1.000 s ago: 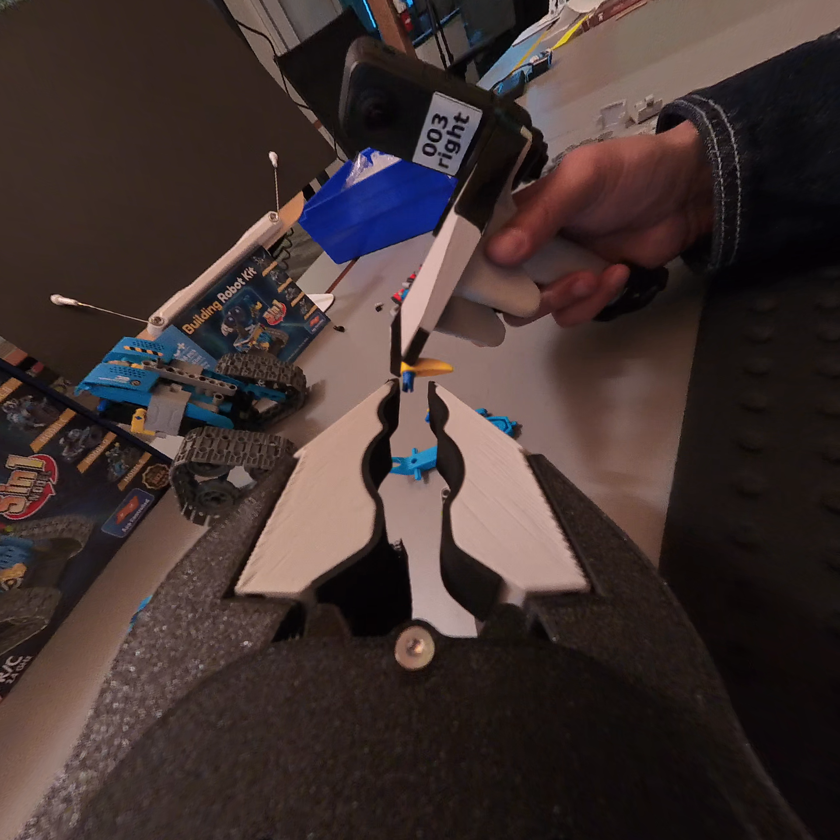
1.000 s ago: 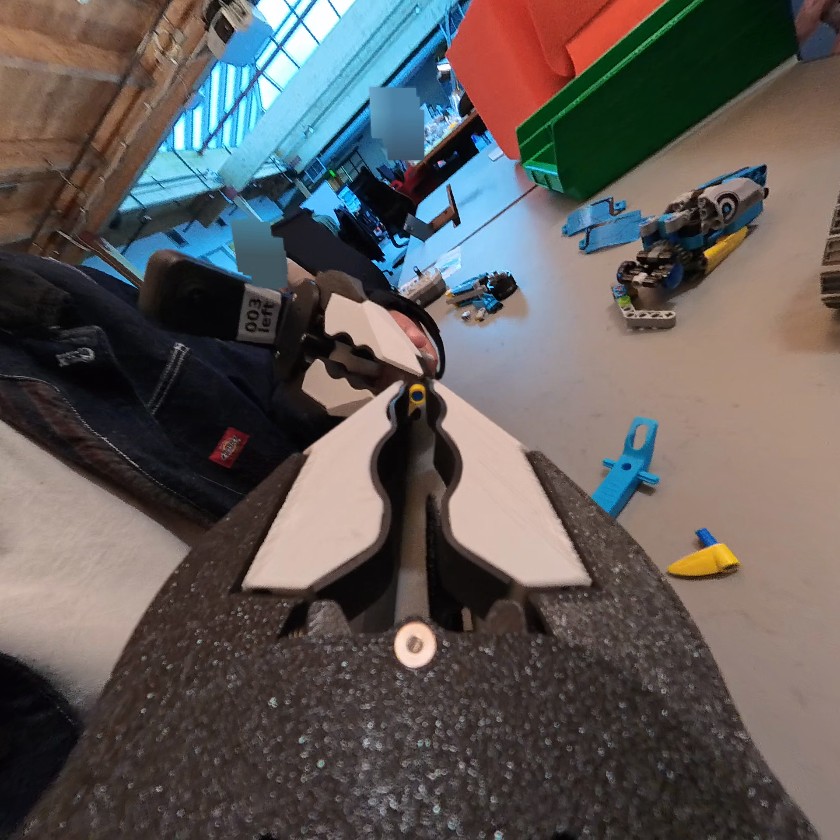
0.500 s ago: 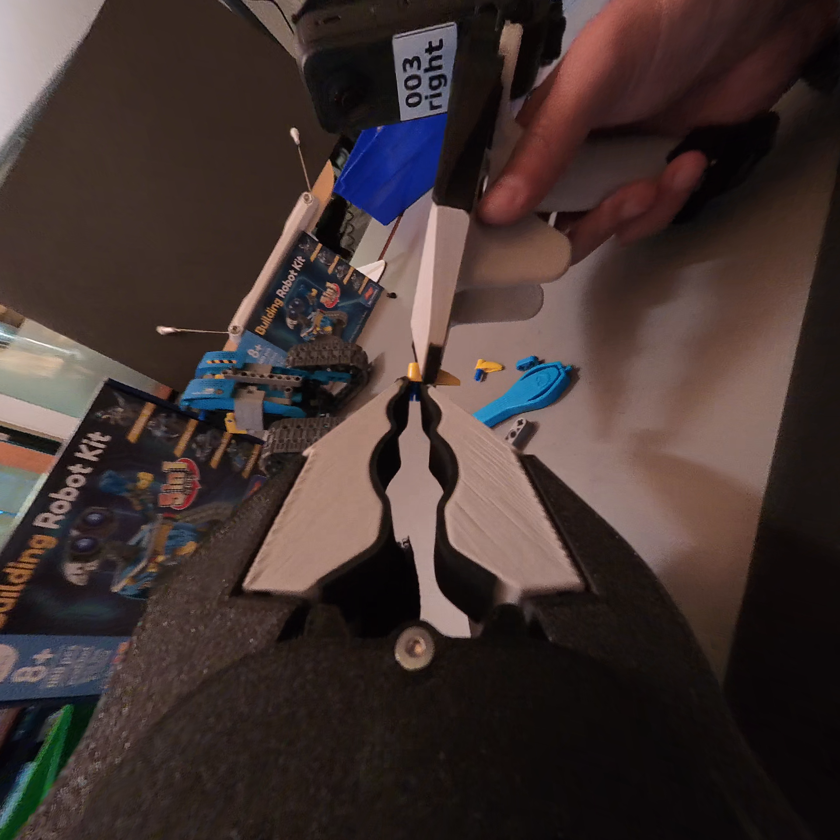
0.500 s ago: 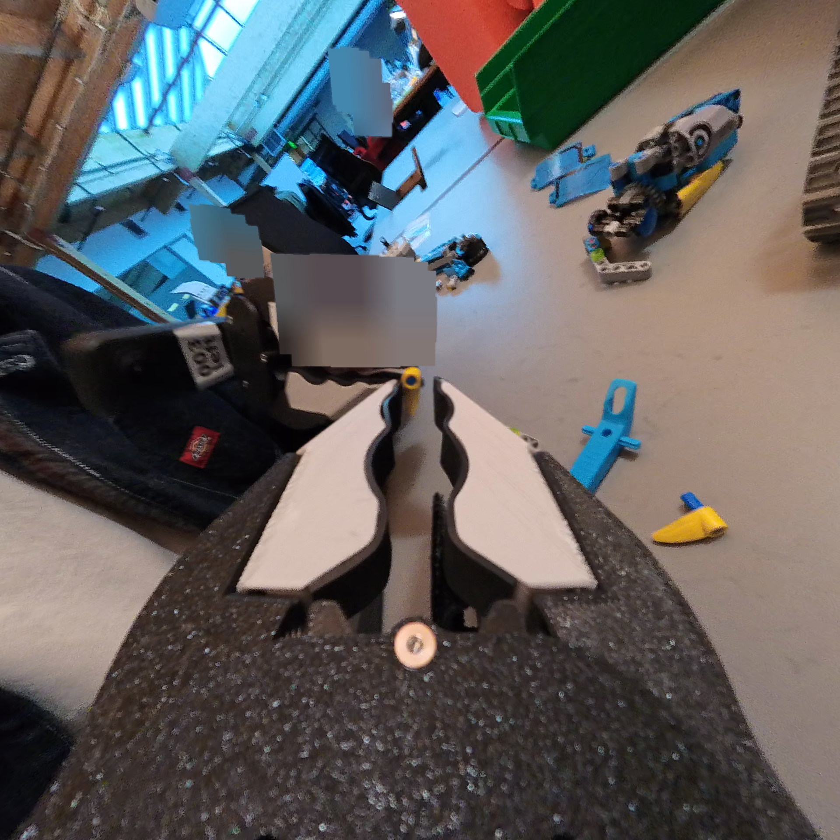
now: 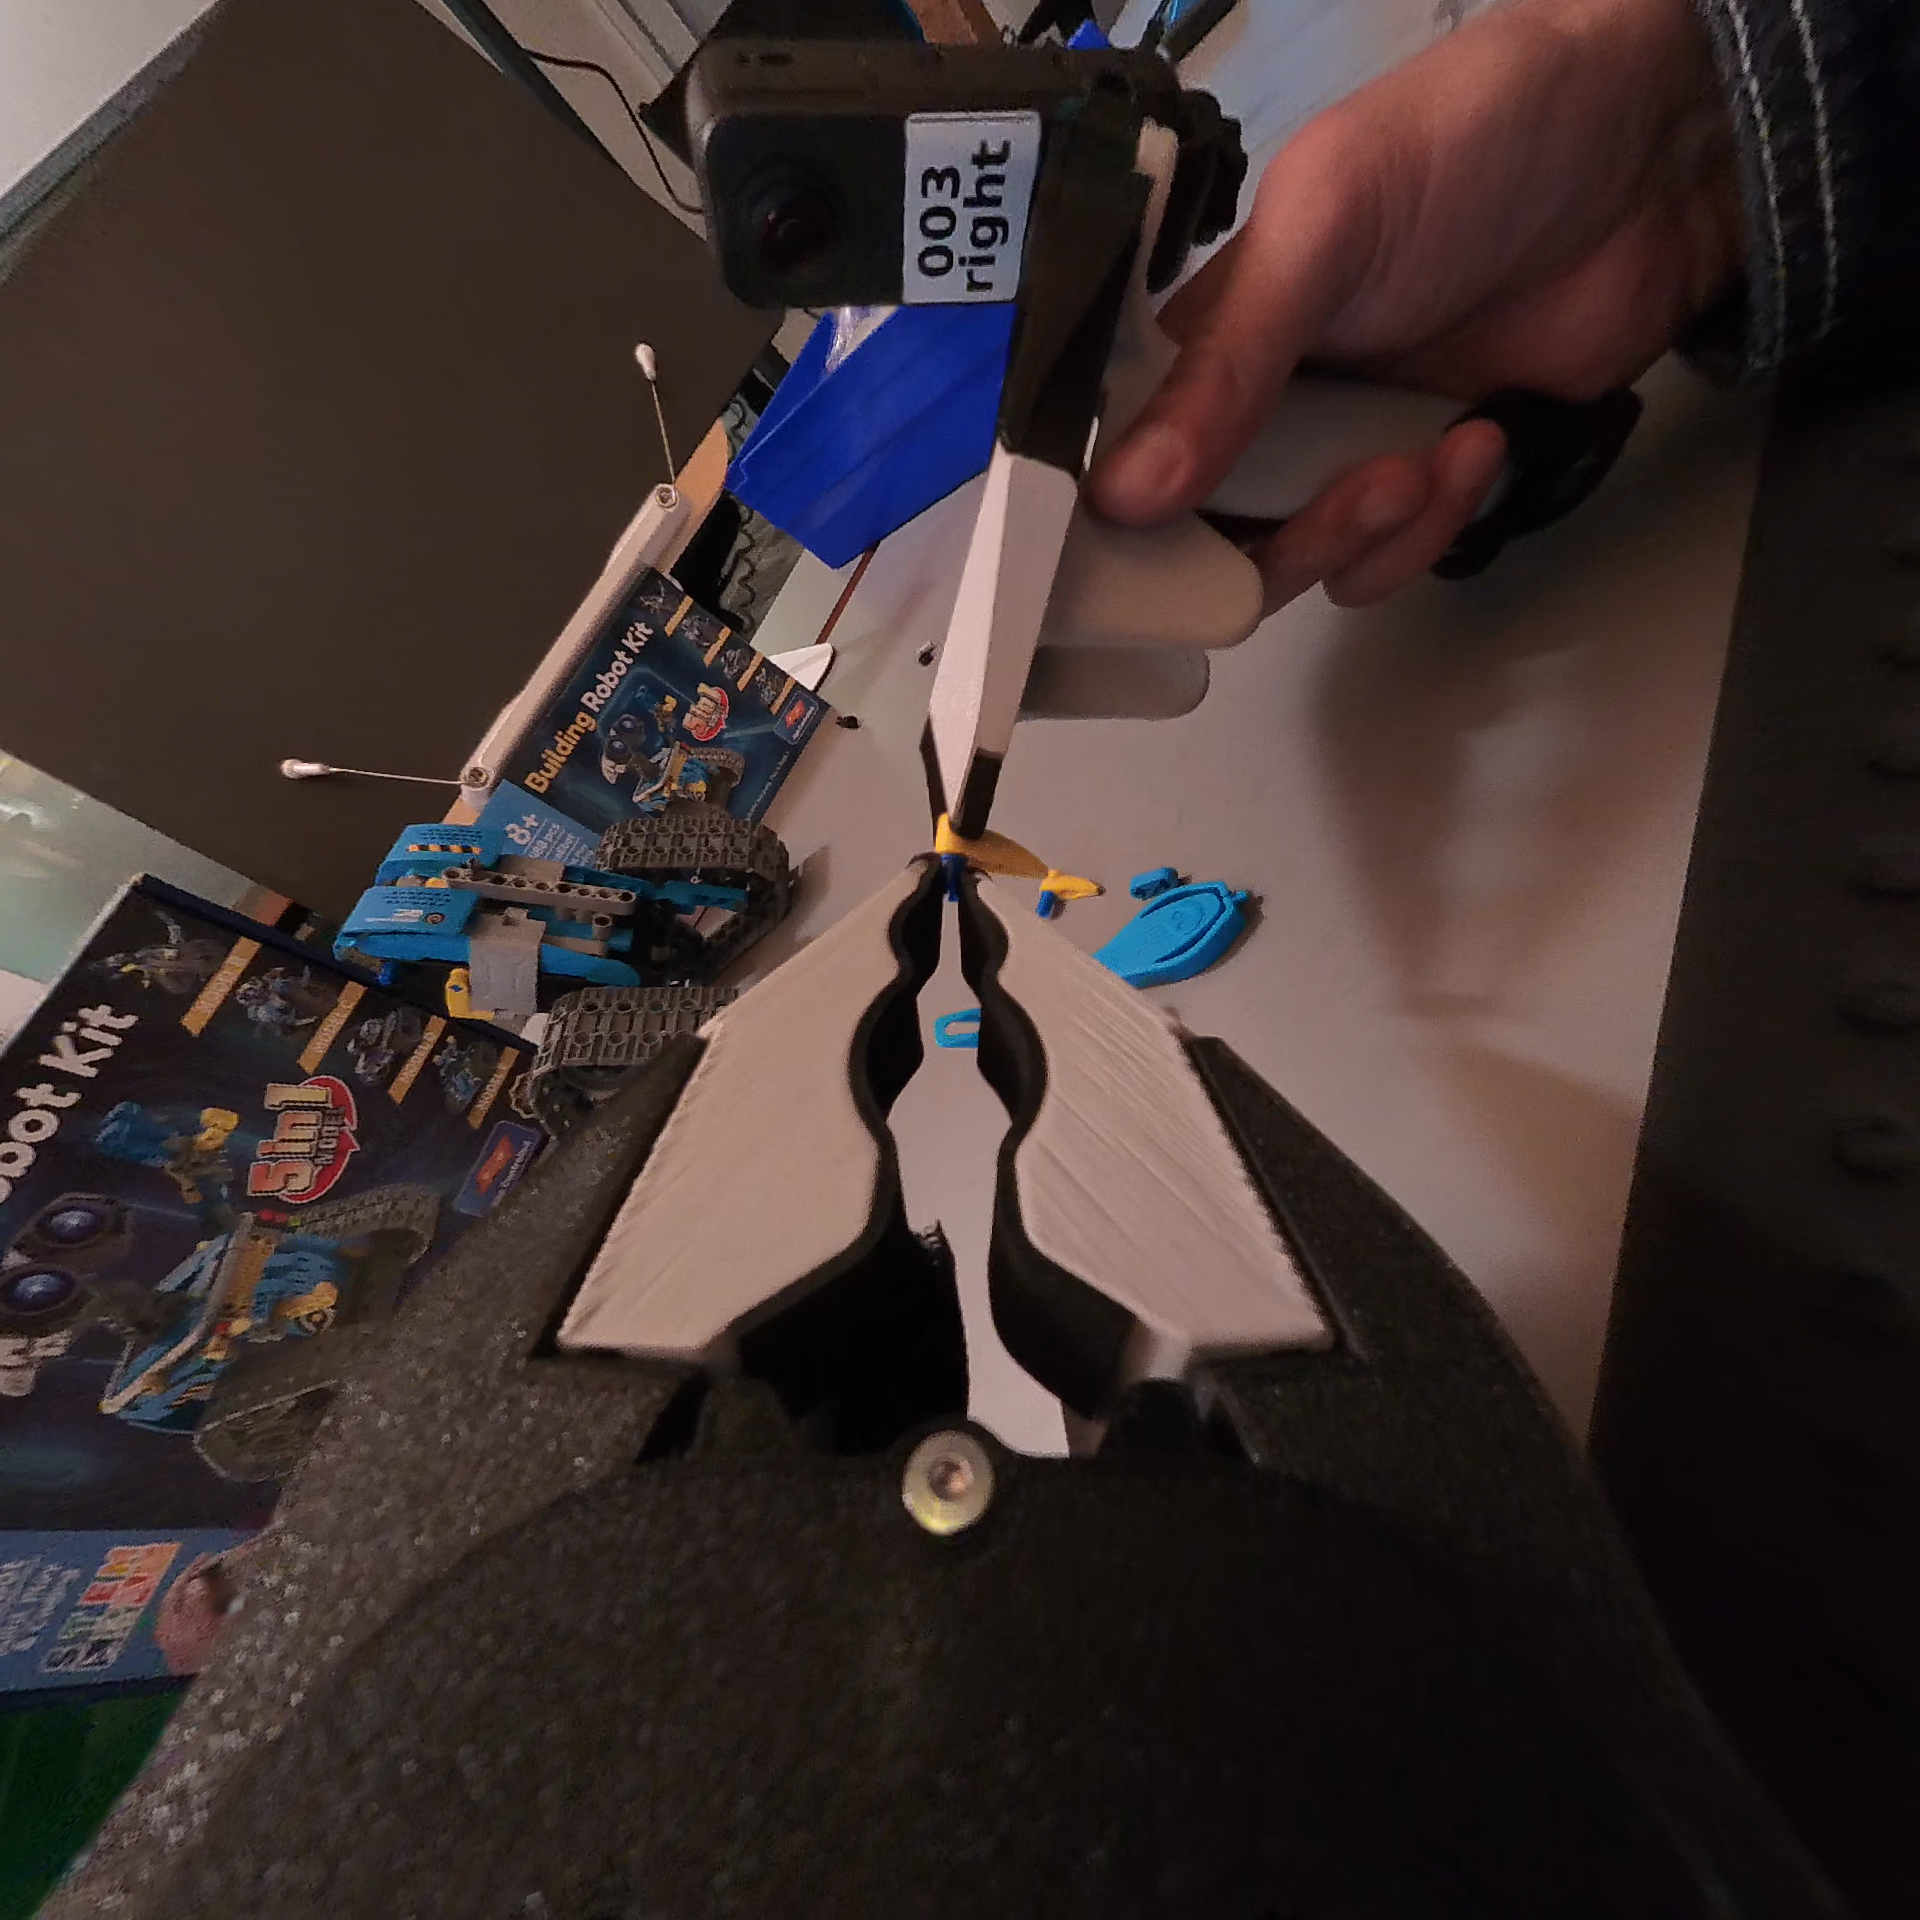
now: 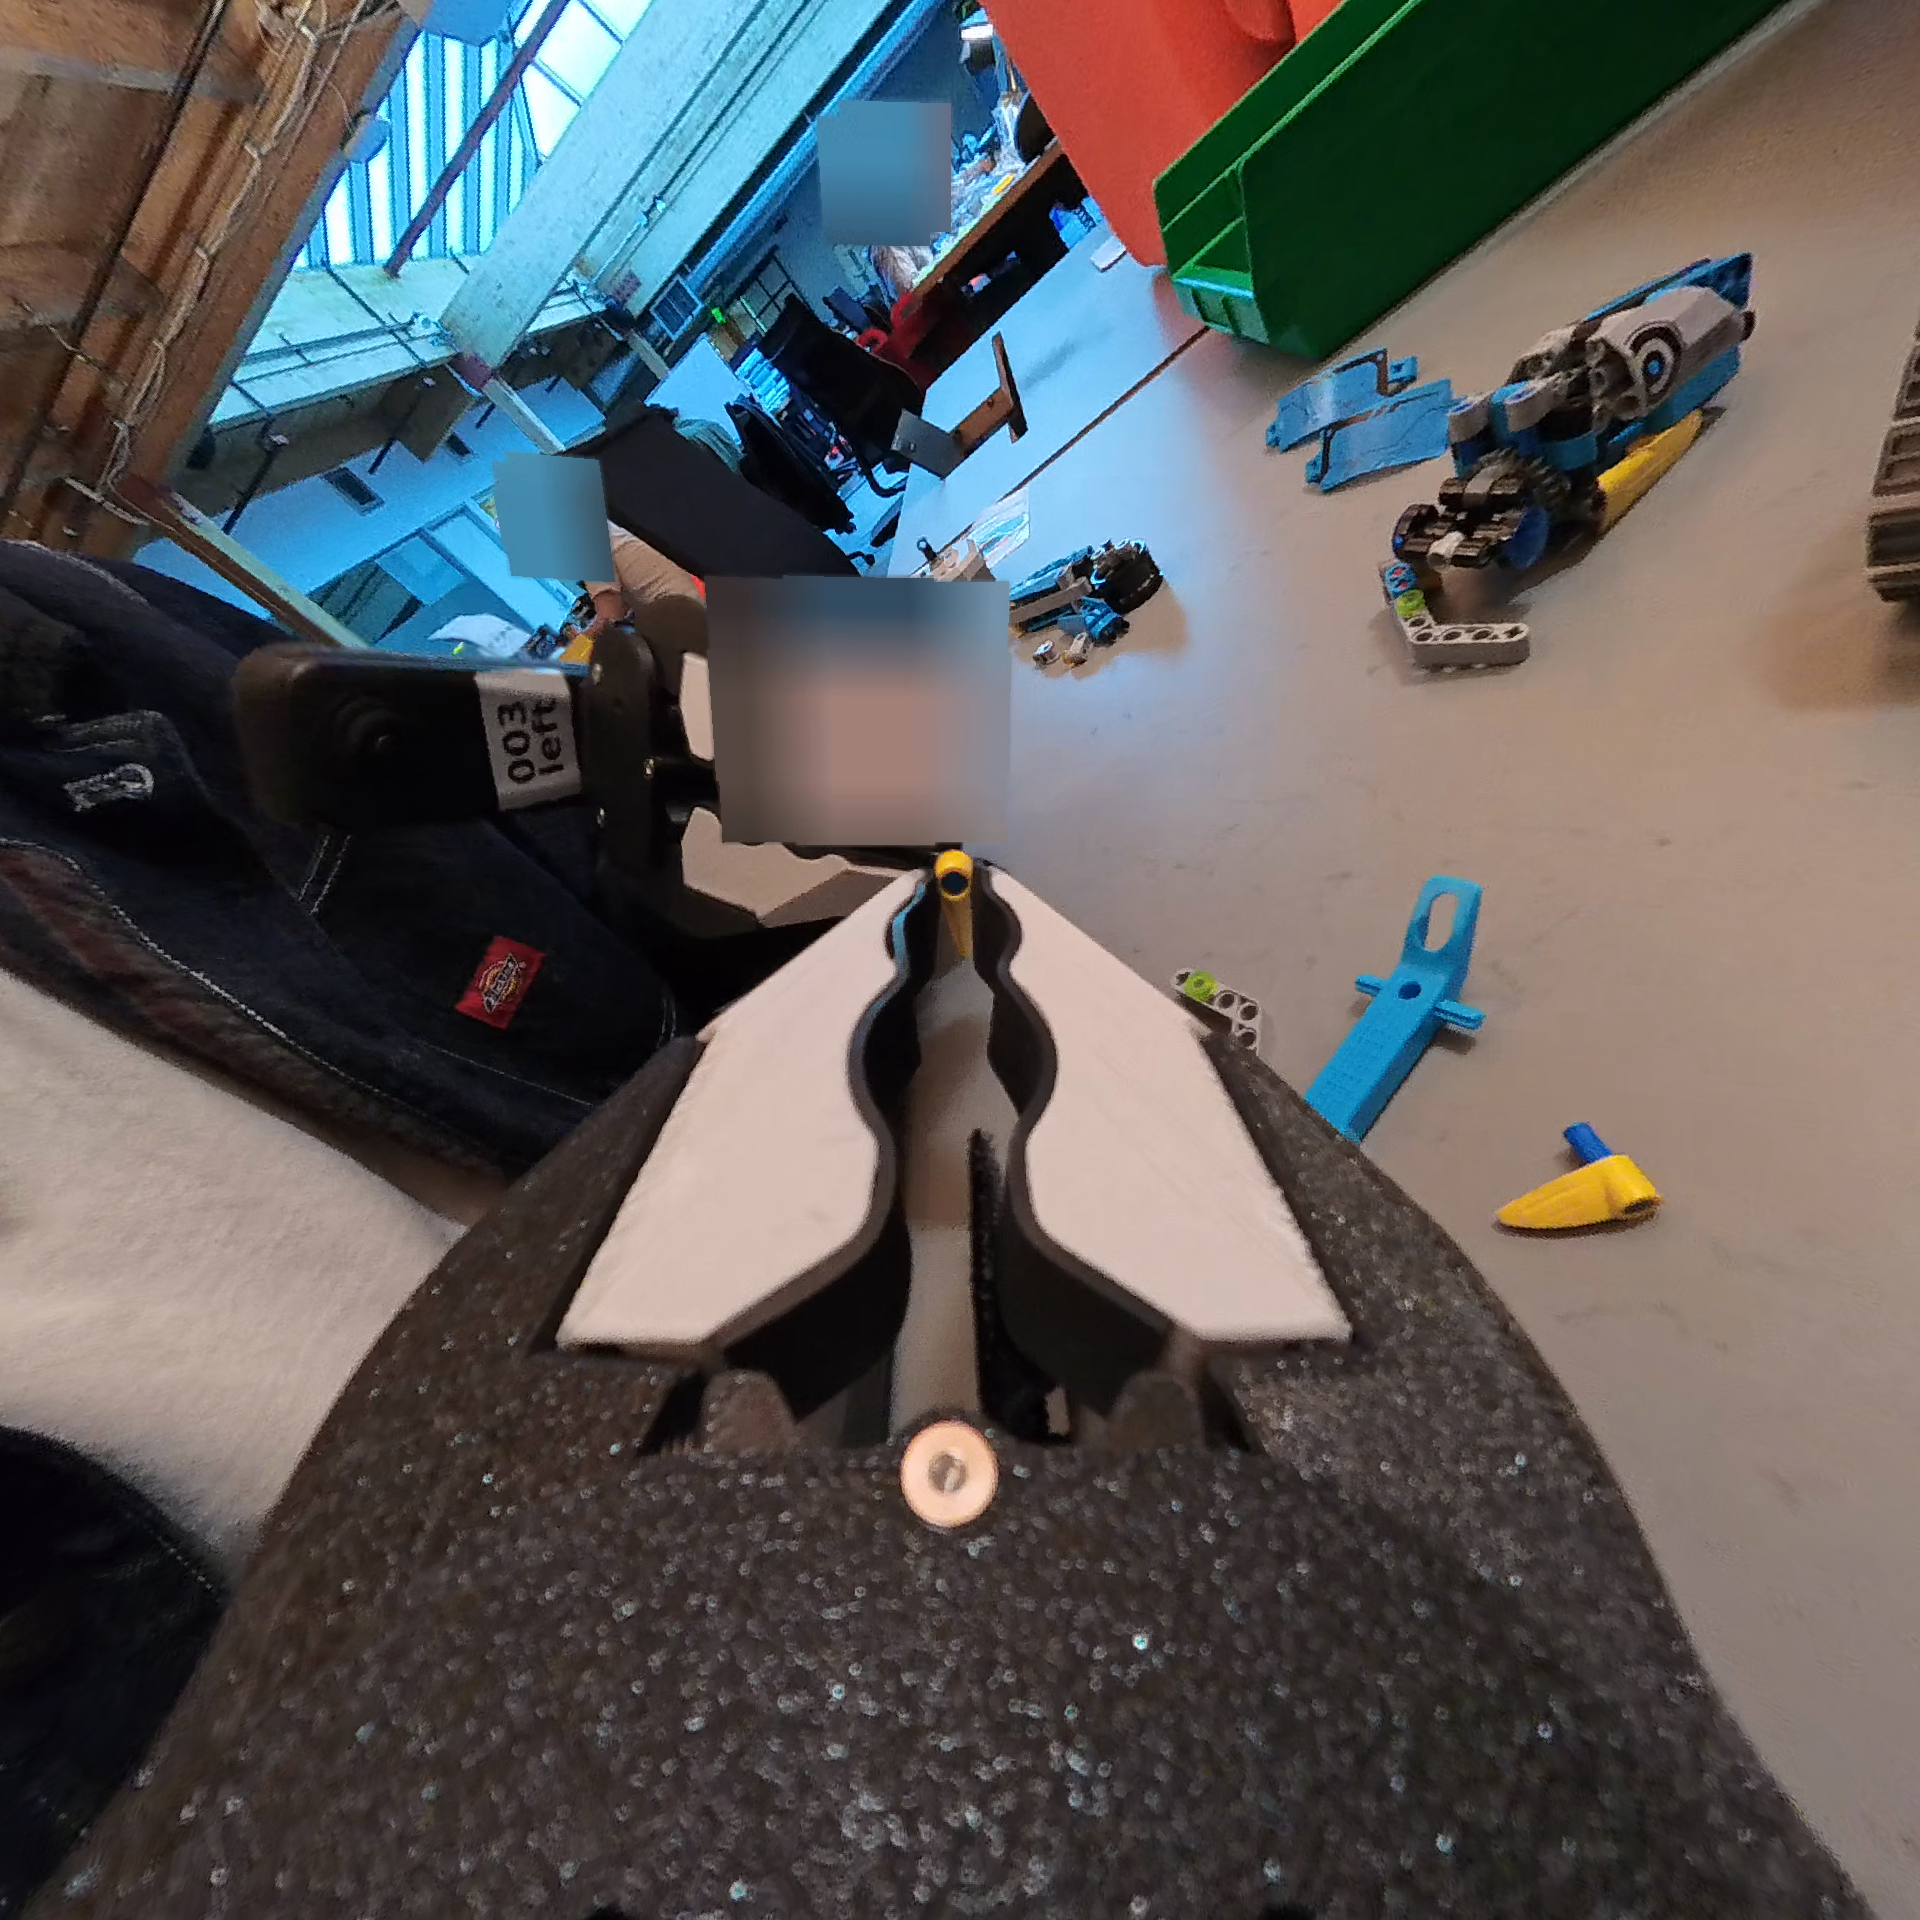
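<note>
My right gripper (image 6: 951,896) is shut on a small yellow wedge piece (image 6: 952,894) and holds it above the grey table (image 6: 1558,831). In the left wrist view it comes down from above, a hand on its handle, with the yellow piece (image 5: 982,847) at its tips. My left gripper (image 5: 948,881) meets it from below. Its tips are closed on a small blue pin (image 5: 951,889) that sticks out of the yellow piece. In the right wrist view the left gripper (image 6: 748,883) is partly hidden behind a blurred patch.
A tracked blue model (image 5: 582,914) and two kit boxes (image 5: 665,717) lie left, with a blue bin (image 5: 873,436) behind. Loose parts lie on the table: a second yellow wedge (image 6: 1579,1195), a blue lever (image 6: 1392,1029), a blue oval (image 5: 1174,930). Another model (image 6: 1579,416) and a green bin (image 6: 1455,177) are farther off. My left and right fingertips are right by each other.
My left gripper was open a second ago. It has moved up to the right gripper's tips and closed on the blue pin. The right gripper still holds the yellow piece.
</note>
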Tool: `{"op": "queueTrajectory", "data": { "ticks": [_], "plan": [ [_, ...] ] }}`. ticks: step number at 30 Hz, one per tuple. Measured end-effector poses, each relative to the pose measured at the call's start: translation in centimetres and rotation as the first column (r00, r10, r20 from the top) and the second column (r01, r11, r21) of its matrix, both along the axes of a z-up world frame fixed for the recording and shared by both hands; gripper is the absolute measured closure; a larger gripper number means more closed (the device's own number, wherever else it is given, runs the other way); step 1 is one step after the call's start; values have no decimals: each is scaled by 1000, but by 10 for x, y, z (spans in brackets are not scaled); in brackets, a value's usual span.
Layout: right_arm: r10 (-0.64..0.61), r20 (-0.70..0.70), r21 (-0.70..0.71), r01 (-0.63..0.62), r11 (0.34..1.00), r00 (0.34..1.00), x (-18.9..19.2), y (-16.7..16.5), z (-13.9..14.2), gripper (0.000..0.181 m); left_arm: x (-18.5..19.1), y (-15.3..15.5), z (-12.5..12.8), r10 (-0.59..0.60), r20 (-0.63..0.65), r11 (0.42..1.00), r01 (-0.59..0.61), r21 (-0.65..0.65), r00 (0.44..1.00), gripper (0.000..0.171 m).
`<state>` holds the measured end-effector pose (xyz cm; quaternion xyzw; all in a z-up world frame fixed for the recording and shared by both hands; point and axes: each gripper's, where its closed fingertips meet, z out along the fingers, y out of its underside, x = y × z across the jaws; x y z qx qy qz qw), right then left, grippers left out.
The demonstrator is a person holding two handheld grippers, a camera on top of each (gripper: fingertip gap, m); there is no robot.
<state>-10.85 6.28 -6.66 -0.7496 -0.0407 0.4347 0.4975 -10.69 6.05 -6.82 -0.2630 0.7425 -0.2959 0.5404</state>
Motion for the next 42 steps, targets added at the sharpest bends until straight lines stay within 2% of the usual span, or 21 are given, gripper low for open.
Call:
{"op": "queueTrajectory", "data": {
  "ticks": [3, 7, 12, 14, 19, 25, 34, 37, 41, 42],
  "plan": [
    [19, 11, 7, -19, 1000, 1000, -1, -3, 0, 178, -2, -3, 1, -29, -16, 998, 28, -55, 999, 170],
    [18, 37, 5, -18, 1000, 999, -1, -4, -2, 178, -3, -4, -1, -32, -23, 998, 31, -47, 999, 170],
    [27, -28, 8, -27, 1000, 999, -3, -2, 1, 178, -3, -4, 1, -40, -30, 992, 36, -123, 999, 171],
    [28, -6, 42, -28, 999, 1000, -8, -2, 5, 174, -4, -7, 4, -66, -25, 986, 61, -154, 998, 171],
    [-1, 43, 7, 1, 1000, 999, -6, 3, -2, 176, 1, -4, -3, 0, -5, 1000, 0, -15, 1000, 169],
    [-52, 80, -12, 53, 999, 995, 0, 9, -9, 175, 7, 4, -11, 92, 18, 987, -93, 130, 996, 168],
    [-63, 114, -34, 67, 997, 991, 3, 9, -14, 176, 10, 7, -14, 111, 11, 984, -112, 138, 994, 168],
    [-71, 148, -55, 80, 995, 986, 4, 11, -20, 176, 12, 11, -18, 138, 12, 973, -138, 184, 990, 158],
    [-36, 155, -58, 46, 997, 987, -6, 11, -21, 176, 14, 14, -28, 160, -13, 955, -152, 255, 987, 158],
    [-36, 159, -61, 47, 997, 987, -6, 12, -22, 176, 14, 14, -30, 159, -18, 948, -148, 281, 987, 166]
  ]
}}
